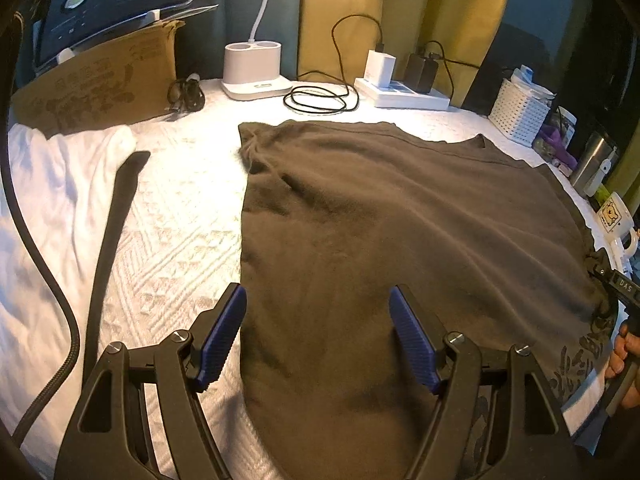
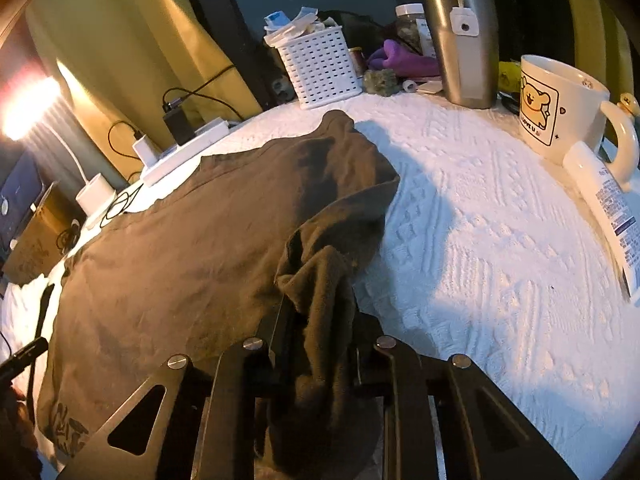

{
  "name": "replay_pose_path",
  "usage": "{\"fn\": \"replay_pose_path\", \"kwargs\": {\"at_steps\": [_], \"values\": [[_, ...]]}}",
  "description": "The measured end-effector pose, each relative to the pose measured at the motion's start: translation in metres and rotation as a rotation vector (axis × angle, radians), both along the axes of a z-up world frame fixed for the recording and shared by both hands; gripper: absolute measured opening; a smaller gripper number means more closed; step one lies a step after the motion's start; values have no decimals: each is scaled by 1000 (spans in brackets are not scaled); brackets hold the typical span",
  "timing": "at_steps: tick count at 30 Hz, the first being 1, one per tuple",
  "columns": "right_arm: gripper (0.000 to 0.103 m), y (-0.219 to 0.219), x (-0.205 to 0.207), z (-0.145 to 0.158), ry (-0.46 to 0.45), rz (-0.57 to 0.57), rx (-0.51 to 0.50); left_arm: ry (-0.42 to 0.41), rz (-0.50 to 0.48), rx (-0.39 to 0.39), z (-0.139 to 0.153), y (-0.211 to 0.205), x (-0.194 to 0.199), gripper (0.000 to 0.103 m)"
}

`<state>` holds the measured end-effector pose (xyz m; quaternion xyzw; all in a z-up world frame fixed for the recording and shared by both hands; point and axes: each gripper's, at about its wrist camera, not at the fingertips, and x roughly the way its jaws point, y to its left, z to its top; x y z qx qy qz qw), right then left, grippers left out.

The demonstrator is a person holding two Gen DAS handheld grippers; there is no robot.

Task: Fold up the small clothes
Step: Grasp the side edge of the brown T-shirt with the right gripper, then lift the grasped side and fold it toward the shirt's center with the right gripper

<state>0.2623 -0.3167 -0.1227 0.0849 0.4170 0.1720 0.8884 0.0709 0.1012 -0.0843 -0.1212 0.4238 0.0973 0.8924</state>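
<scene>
White quilted bedcover (image 1: 188, 216) fills both views, and on it lies a brown fleece garment (image 1: 380, 220), spread flat from the centre out to three o'clock in the left wrist view. Cardboard box (image 1: 100, 80) stands at ten o'clock, white power strip (image 1: 404, 94) at one o'clock. In the right wrist view a steel tumbler (image 2: 464, 40) and a white bear-print mug (image 2: 560, 108) sit at one o'clock. Right gripper (image 2: 320, 320) pinches a bunched corner of the garment, jaws narrow on the cloth. Left gripper (image 1: 316, 336) hangs over the garment's near edge, jaws wide and holding nothing.
</scene>
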Motion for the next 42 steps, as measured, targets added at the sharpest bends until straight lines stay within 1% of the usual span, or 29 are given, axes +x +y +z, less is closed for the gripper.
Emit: {"fn": "replay_pose_path", "kwargs": {"at_steps": [5,11,18,22,25,35,42], "values": [[17,-3,-2,11,-8,-1,-4,-21,-2,0,5,9,3,74],[15,8,-7,41,-64,25,1,-35,10,-17,8,22,3,74],[14,42,-12,72,-128,78,-2,-67,27,-13,18,38,-4,74],[13,64,-18,88,-160,129,4,-84,36,-11,22,48,-10,74],[13,87,-23,97,-176,195,14,-92,38,-10,23,54,-15,74],[13,158,-44,110,-201,353,12,-114,51,-13,25,73,-31,74],[13,204,-63,107,-196,460,2,-125,66,-22,24,86,-42,74]]}}
